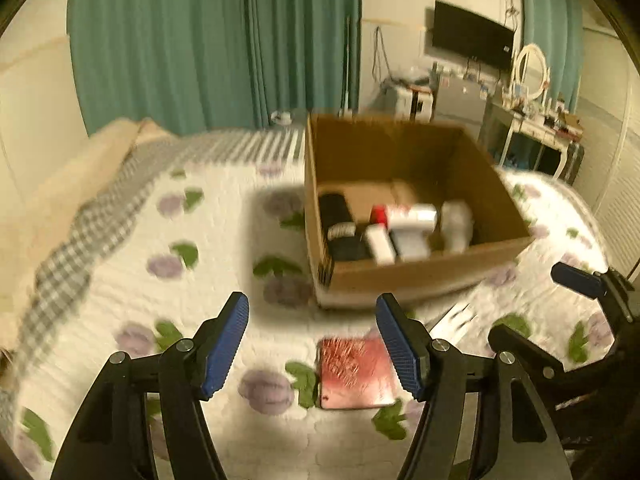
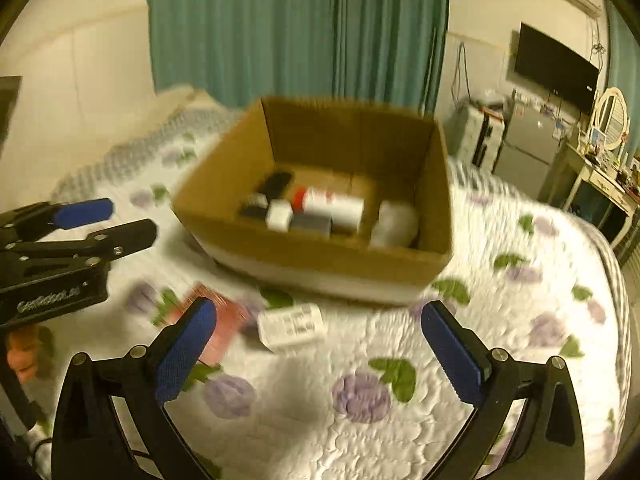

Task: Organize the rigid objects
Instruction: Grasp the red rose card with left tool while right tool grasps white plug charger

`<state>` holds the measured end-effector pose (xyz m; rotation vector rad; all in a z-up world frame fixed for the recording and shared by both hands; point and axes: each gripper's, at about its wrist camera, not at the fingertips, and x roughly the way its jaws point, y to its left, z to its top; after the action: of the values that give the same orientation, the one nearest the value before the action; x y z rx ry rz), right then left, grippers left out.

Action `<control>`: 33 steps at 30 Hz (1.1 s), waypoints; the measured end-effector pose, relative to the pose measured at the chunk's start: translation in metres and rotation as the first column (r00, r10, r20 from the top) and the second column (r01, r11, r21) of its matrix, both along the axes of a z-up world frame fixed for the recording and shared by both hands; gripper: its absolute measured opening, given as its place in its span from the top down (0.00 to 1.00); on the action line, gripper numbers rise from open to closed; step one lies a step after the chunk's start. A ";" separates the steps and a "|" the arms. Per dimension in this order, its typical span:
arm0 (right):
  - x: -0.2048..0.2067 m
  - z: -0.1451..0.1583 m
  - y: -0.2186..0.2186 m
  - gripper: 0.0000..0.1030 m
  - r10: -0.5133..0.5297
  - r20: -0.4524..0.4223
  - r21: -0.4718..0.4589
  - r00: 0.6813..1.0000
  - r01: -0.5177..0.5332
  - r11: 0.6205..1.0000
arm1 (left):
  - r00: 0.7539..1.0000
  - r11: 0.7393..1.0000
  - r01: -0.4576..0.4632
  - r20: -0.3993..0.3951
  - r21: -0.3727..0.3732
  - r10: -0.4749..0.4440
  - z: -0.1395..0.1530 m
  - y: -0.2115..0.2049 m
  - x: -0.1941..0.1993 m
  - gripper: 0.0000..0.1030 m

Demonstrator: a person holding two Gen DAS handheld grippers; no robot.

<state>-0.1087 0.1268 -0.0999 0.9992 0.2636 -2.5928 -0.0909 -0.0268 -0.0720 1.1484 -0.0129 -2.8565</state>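
An open cardboard box (image 1: pixel 424 276) (image 2: pixel 320 258) stands on the flowered quilt and holds several black, white and red items (image 1: pixel 400 224) (image 2: pixel 320 208). A red flat packet (image 1: pixel 354 372) (image 2: pixel 228 320) lies on the quilt in front of the box. A white labelled box (image 2: pixel 290 324) (image 1: pixel 454 322) lies beside it. My left gripper (image 1: pixel 316 348) is open and empty just above the red packet; it also shows in the right wrist view (image 2: pixel 104 220). My right gripper (image 2: pixel 320 356) is open and empty just short of the white box; it also shows in the left wrist view (image 1: pixel 532 304).
The bed's quilt (image 2: pixel 400 420) has a grey checked blanket (image 1: pixel 80 248) at the left. Green curtains (image 1: pixel 216 40) hang behind. A TV (image 1: pixel 472 36), a fridge (image 2: pixel 528 144) and a cluttered dressing table (image 2: pixel 600 172) stand at the right.
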 end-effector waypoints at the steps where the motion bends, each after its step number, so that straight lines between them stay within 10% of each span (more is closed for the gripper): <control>1: -0.003 -0.008 -0.001 0.00 0.000 0.014 0.009 1.000 0.000 1.000 | 1.000 1.000 -0.001 0.018 -0.010 0.001 -0.009 0.000 -0.002 0.33; 10: -0.026 -0.053 -0.018 0.07 0.019 0.084 0.063 0.996 -0.025 0.998 | 0.991 1.000 0.008 0.133 0.001 -0.008 -0.062 -0.007 -0.014 0.33; 14: -0.036 -0.067 -0.023 0.51 0.061 0.155 0.025 0.986 -0.066 0.998 | 0.989 1.000 0.019 0.146 0.003 -0.019 -0.066 -0.003 -0.014 0.33; 33: -0.020 -0.044 -0.014 0.50 0.005 0.095 0.097 0.995 -0.015 0.995 | 0.947 0.995 0.077 0.308 0.068 -0.094 -0.101 0.031 -0.029 0.25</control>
<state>-0.1287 0.1128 -0.1443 1.1485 0.3732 -2.5357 -0.1203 0.0046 -0.1732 1.6368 0.0011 -2.7290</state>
